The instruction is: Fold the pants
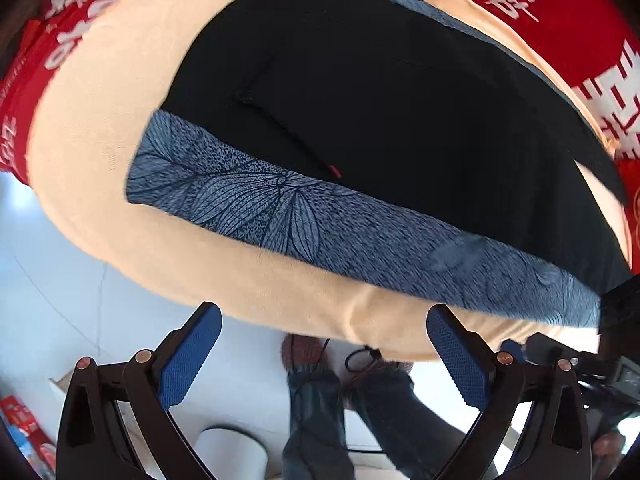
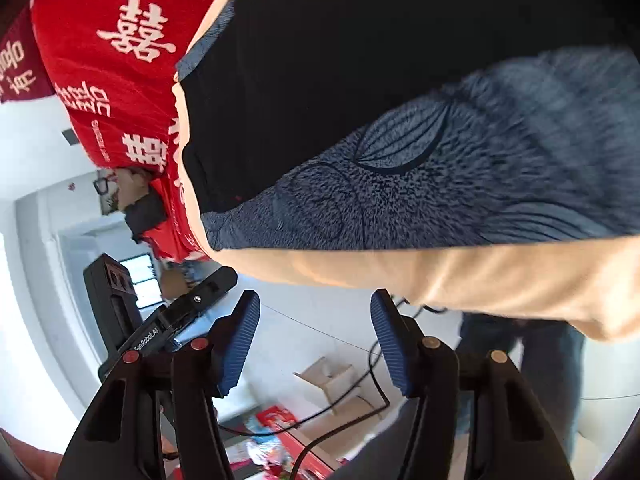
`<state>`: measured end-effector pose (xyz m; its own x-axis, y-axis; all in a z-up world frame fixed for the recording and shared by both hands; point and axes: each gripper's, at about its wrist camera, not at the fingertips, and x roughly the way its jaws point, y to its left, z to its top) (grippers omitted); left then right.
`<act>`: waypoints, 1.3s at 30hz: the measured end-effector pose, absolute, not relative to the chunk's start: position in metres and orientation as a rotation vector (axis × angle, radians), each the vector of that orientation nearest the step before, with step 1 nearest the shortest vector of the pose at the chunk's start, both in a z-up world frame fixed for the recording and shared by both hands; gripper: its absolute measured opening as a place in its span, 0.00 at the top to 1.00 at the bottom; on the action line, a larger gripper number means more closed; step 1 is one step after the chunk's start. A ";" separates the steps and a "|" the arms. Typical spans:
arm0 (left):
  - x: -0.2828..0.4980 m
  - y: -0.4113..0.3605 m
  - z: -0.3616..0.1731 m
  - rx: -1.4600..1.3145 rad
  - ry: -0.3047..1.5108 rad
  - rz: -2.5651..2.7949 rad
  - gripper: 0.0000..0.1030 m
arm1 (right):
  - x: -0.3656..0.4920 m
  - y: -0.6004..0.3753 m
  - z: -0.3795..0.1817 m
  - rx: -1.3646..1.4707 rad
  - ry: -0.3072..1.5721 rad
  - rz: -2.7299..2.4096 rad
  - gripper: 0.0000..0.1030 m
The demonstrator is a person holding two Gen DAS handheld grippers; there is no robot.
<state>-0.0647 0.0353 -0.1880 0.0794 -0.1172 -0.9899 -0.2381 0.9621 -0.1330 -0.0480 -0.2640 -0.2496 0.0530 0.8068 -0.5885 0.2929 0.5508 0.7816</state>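
Black pants (image 1: 380, 100) with a blue leaf-print band (image 1: 320, 220) along one side lie spread flat on a peach-coloured sheet (image 1: 100, 200), which covers a surface draped further out in a red cloth with white characters (image 1: 560, 0). The printed band runs along the edge of the surface nearest both cameras; the pants reach away from it toward the far edge.

Left gripper (image 1: 324, 356): jaws wide open, nothing between them, hanging just off the near edge of the surface, short of the band. Right gripper (image 2: 316, 340): jaws apart and empty, also short of the near edge, set closer together than the left pair. The blue pads (image 2: 240, 340) touch no fabric in either view. A person's legs and feet (image 1: 312, 400) stand on the pale floor (image 1: 60, 280) below.

Step in hand, as judged: the approach before the first grasp, with no fold yet visible. The next move calls for bringing each pair of jaws onto the near, printed edge of the pants, well apart from one another, and pinching only the pants, not the sheet beneath.
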 end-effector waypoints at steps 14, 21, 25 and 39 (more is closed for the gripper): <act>-0.057 0.066 -0.223 -0.630 1.434 -0.115 0.00 | -0.017 -0.250 -0.221 1.152 1.212 0.620 0.49; -0.032 0.089 -0.219 -0.894 1.277 -0.078 0.00 | -0.017 -0.249 -0.209 1.081 1.237 0.632 0.49; -0.020 0.106 -0.222 -0.881 1.260 -0.037 0.06 | -0.034 -0.266 -0.228 1.075 1.290 0.531 0.49; -0.023 0.117 -0.197 -0.581 1.343 -0.046 0.78 | -0.043 -0.331 -0.175 1.105 1.218 0.326 0.93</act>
